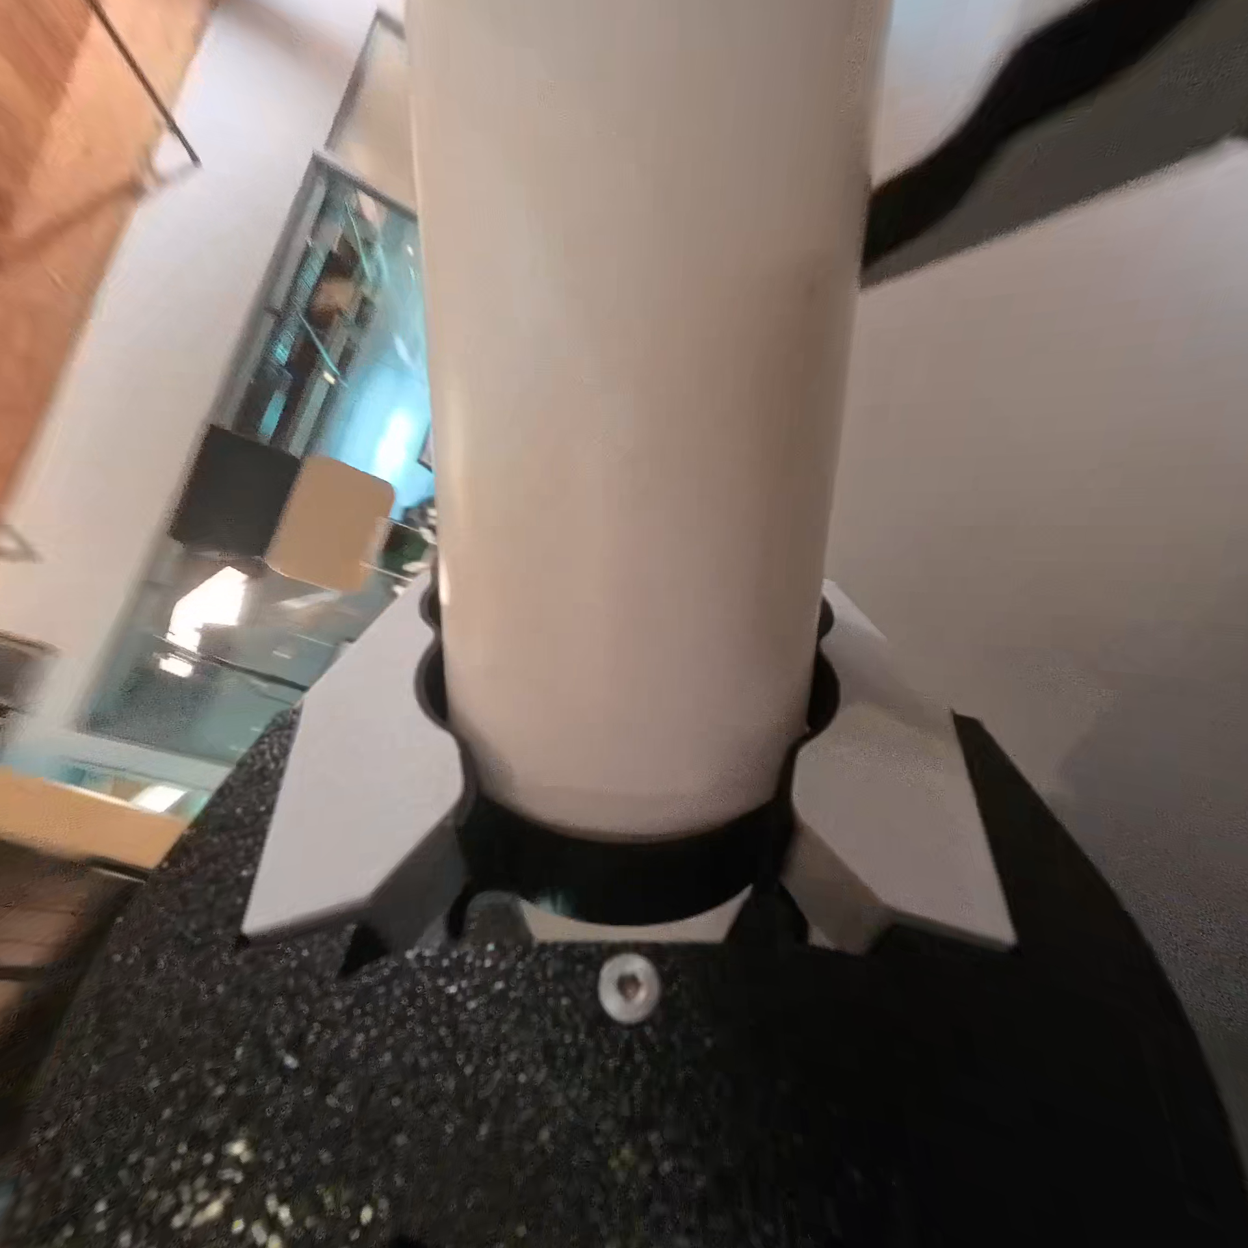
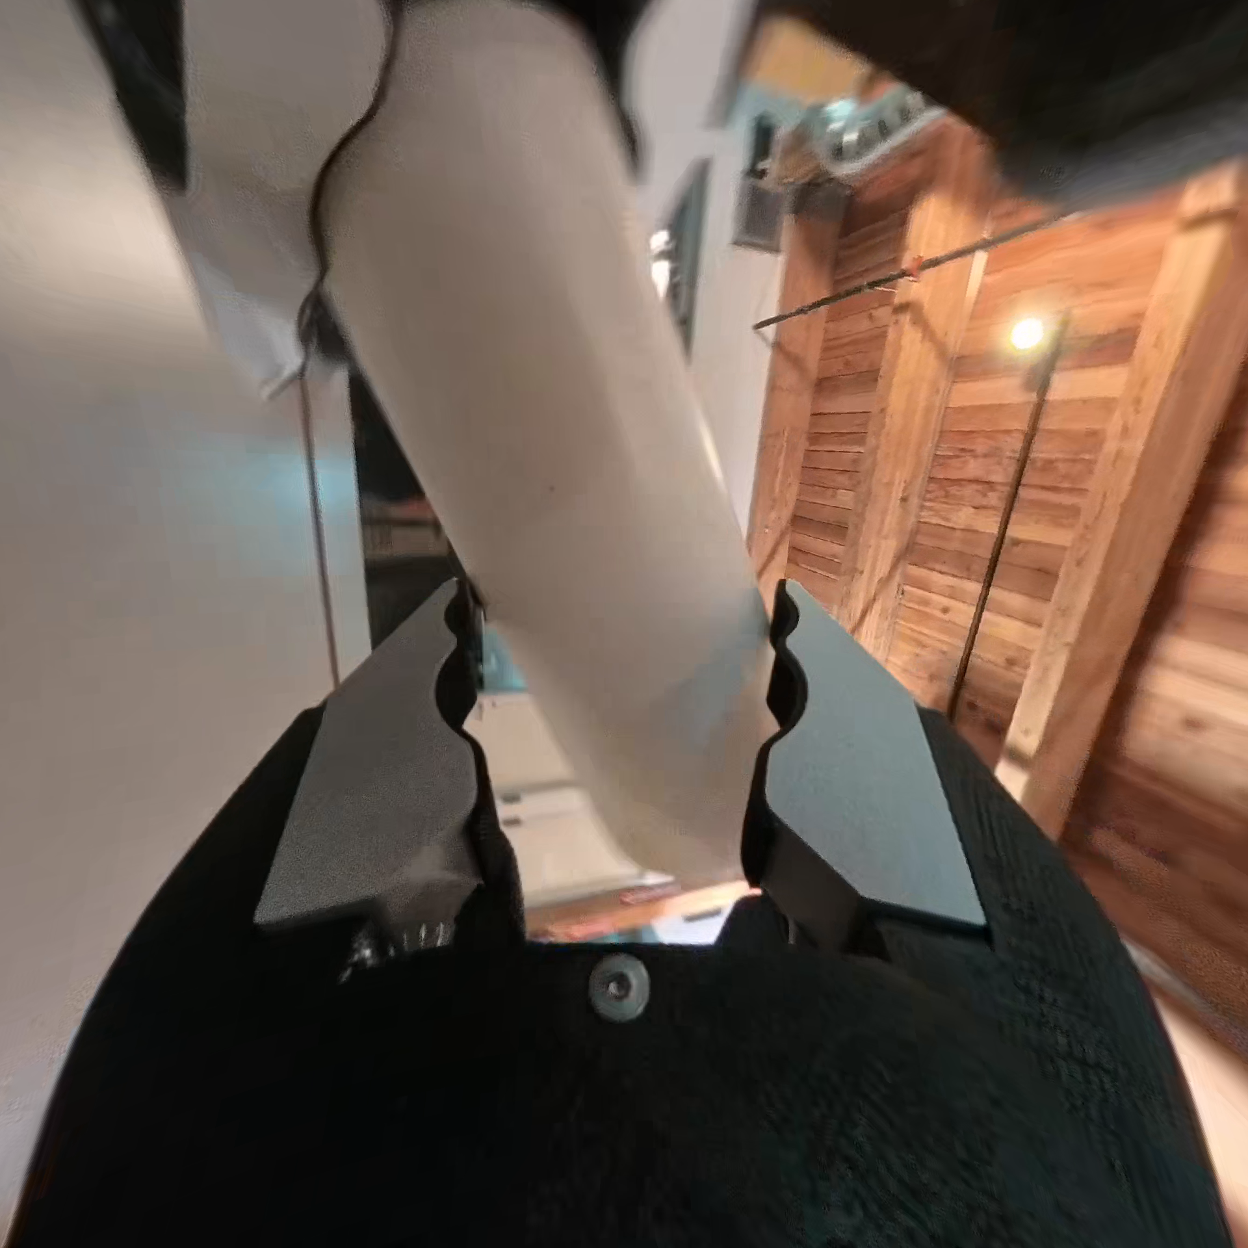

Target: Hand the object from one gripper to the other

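A tall white cylinder [image 1: 628, 338] with a black band at its near end fills the middle of the left wrist view. My left gripper [image 1: 628, 601] is shut on it near that end, both grey fingers pressed against its sides. In the right wrist view the same cylinder [image 2: 540, 405] slants down between the fingers of my right gripper [image 2: 618, 587]. The right gripper is open around the cylinder's free end, with a small gap on the left side and the right finger very close. The left gripper's pale fingers [image 2: 250, 283] hold the cylinder's far end at the top of that view.
A wooden plank wall [image 2: 979, 473] with a lamp stands to the right in the right wrist view. White walls, a glass-fronted room [image 1: 324, 405] and a black box with a tan panel [image 1: 270, 513] lie behind. Part of the other gripper shows dark at the upper right [image 1: 979, 155].
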Available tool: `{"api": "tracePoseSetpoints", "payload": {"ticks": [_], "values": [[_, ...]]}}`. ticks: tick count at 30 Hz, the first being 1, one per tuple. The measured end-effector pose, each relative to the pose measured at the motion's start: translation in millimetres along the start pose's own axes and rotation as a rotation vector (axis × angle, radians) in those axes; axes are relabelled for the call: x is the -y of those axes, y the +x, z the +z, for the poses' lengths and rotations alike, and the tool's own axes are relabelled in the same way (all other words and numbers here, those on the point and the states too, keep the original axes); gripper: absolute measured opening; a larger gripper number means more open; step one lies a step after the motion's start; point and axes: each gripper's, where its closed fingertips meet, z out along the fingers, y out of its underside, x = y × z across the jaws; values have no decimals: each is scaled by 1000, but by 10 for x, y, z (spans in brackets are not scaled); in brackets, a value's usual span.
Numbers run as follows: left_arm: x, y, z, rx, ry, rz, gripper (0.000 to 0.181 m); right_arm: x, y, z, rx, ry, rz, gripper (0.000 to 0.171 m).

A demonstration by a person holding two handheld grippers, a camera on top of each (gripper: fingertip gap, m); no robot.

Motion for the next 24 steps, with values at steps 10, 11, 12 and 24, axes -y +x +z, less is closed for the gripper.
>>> {"api": "tracePoseSetpoints", "payload": {"ticks": [10,11,12,24], "values": [[437,-51,-318,-863,421,-1282,106,-109,427,-134,-200,65,223,140],[497,42,-402,-1043,398,-1353,106,-94,388,-130,-194,67,170,142],[565,146,-539,-1247,364,-1405,104,-58,344,-125,-182,77,117,144],[766,812,-1547,-2027,-34,-1192,105,476,44,-172,-107,204,-149,105]]}}
